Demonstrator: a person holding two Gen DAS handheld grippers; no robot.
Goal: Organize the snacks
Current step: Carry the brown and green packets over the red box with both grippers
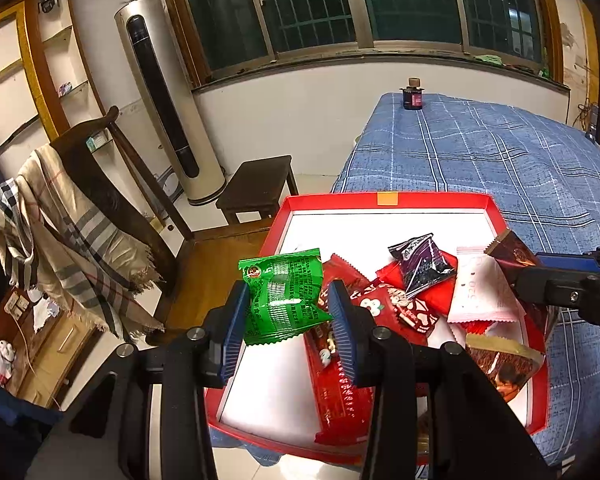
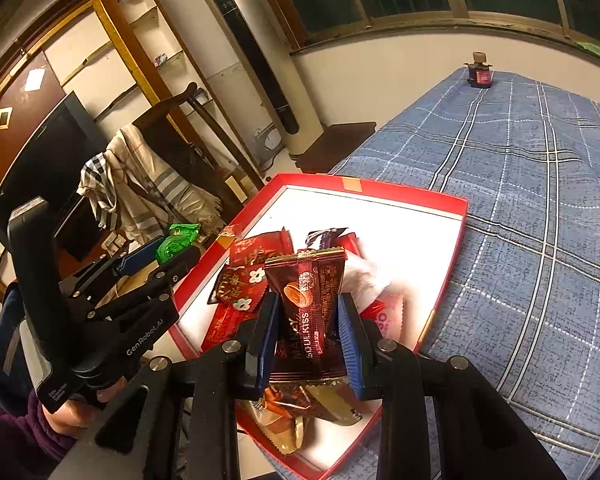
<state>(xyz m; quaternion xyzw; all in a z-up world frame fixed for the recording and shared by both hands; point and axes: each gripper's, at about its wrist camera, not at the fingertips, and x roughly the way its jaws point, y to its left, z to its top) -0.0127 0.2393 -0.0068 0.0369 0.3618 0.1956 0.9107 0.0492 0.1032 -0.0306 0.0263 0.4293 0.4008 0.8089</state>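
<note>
Left wrist view, red box (image 1: 392,200) of snacks (image 1: 384,308), fingers (image 1: 236,320) grasping green packet (image 1: 284,300)

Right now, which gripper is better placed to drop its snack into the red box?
Right gripper: its brown almond chocolate packet hangs over the red cardboard box; the left's green foil packet sits at the left rim.

Warm, dim indoor light; glare on the white tray floor (image 1: 388,232); strong fisheye bending, edges dark, perhaps slightly soft.
</note>
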